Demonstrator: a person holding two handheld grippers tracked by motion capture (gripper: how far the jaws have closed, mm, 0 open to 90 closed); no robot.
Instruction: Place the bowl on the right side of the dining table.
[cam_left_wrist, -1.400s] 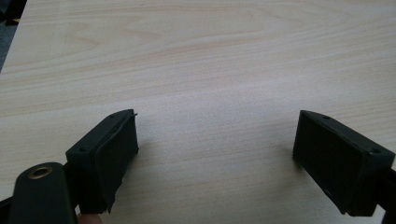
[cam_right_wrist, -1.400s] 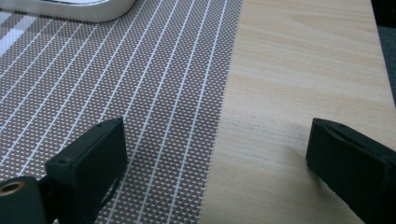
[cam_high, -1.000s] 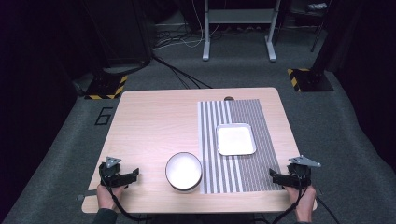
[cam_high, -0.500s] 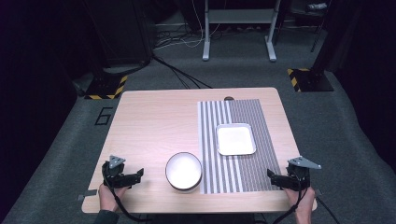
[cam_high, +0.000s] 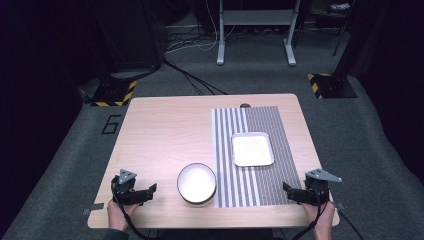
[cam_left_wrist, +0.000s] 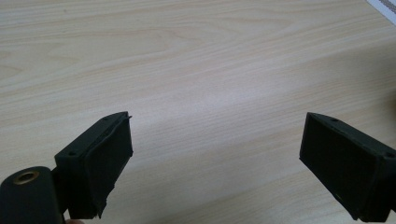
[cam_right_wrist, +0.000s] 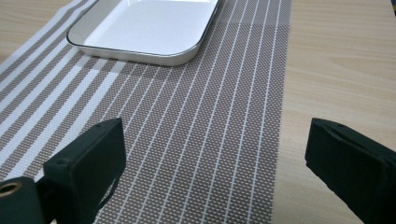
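A round white bowl (cam_high: 196, 183) with a dark rim sits near the table's front edge, just left of a striped grey placemat (cam_high: 250, 150). On the mat rests a white rectangular tray (cam_high: 252, 149), seen close in the right gripper view as the tray (cam_right_wrist: 144, 28) on the mat (cam_right_wrist: 196, 121). My left gripper (cam_high: 149, 192) is at the front left, open, with bare wood between its jaws (cam_left_wrist: 215, 158). My right gripper (cam_high: 288, 192) hovers open at the mat's front right corner (cam_right_wrist: 215, 163), holding nothing.
The light wooden table (cam_high: 165, 135) has a dark round mark (cam_high: 245, 105) at its far edge. Beyond it, grey carpet, cables, a metal stand's legs (cam_high: 255, 30) and yellow-black striped floor plates (cam_high: 325, 85).
Both grippers have shifted very slightly near the front edge; the left one edged toward the bowl. Nothing was taken hold of.
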